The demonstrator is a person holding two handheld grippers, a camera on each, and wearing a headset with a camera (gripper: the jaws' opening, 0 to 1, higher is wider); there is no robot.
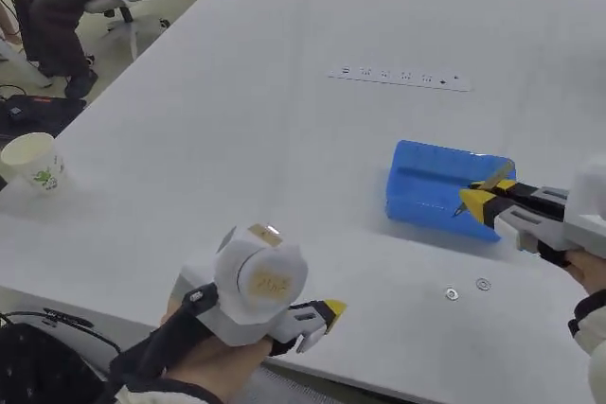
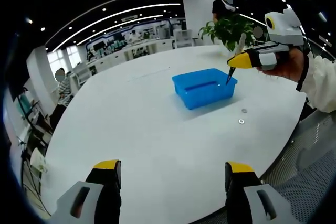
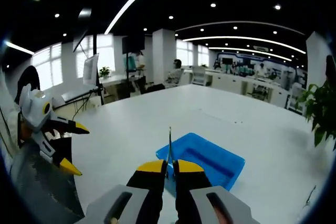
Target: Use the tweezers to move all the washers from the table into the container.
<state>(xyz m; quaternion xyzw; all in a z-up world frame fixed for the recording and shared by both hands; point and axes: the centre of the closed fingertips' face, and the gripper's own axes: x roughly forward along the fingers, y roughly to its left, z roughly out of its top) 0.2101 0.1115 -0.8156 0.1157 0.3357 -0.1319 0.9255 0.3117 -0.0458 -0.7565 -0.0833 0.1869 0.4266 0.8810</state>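
Left gripper view: tweezers [image 2: 230, 74] slant tips-down over container [image 2: 202, 97].

Ahead of the left gripper's [image 2: 170, 167] spread fingers [image 2: 107, 167], the tabletop [image 1: 284, 139] lies open up to the blue container [image 1: 431, 218]. The right gripper's [image 1: 471, 203] fingers [image 3: 152, 167], pinching tweezers [image 3: 169, 142], hang over one corner of it. Two washers [image 1: 452, 293] lie on bare tabletop just beside them.
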